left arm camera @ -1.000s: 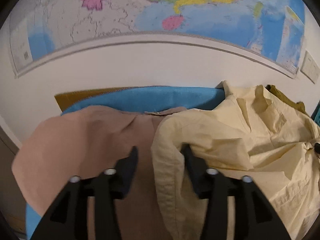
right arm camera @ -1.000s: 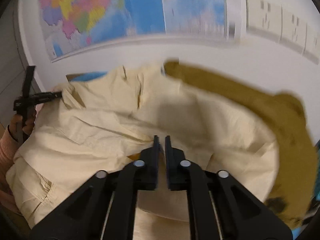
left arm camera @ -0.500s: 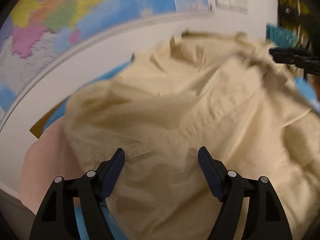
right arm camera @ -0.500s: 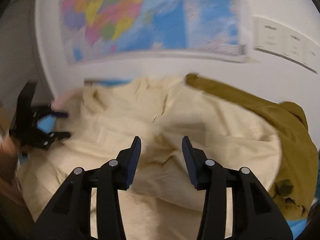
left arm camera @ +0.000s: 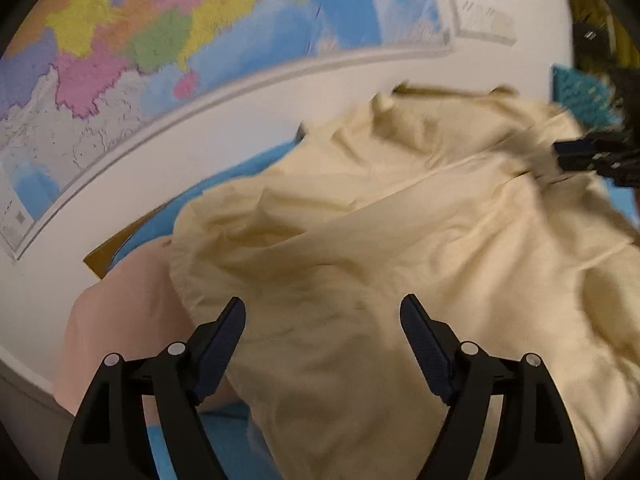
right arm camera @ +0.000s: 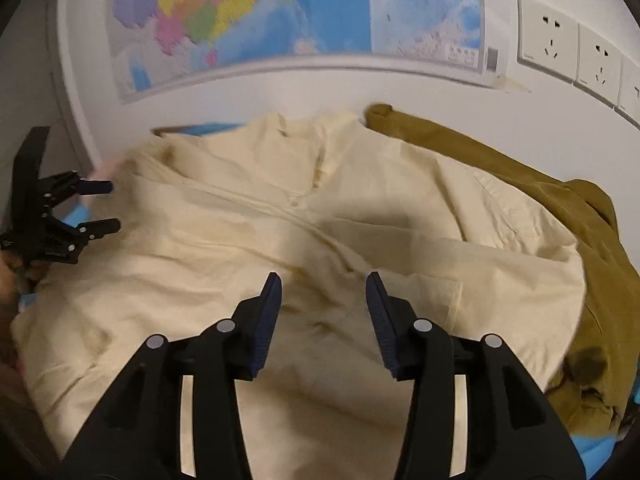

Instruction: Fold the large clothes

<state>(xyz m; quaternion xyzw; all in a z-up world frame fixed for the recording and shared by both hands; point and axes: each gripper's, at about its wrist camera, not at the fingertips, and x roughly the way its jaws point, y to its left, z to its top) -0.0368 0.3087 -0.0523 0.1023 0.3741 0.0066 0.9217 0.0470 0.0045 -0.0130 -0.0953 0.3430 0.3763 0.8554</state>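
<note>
A large pale yellow shirt [left arm camera: 400,232] lies crumpled over a blue surface [left arm camera: 256,172]; it also fills the middle of the right wrist view [right arm camera: 280,232]. My left gripper [left arm camera: 322,320] is open and empty, just above the shirt's left part. It shows at the left edge of the right wrist view [right arm camera: 100,204], open. My right gripper [right arm camera: 324,292] is open and empty over the shirt's middle. It shows blurred at the right edge of the left wrist view [left arm camera: 600,156].
A pink garment [left arm camera: 124,304] lies under the shirt's left side. An olive-brown garment [right arm camera: 560,216] lies at the right, partly under the shirt. A white wall with a map [right arm camera: 280,12] and sockets [right arm camera: 568,48] stands close behind.
My right gripper went from shut to open and let go of the yellow shirt. My left gripper opened wider and swung right over the shirt. The shirt now lies more spread out.
</note>
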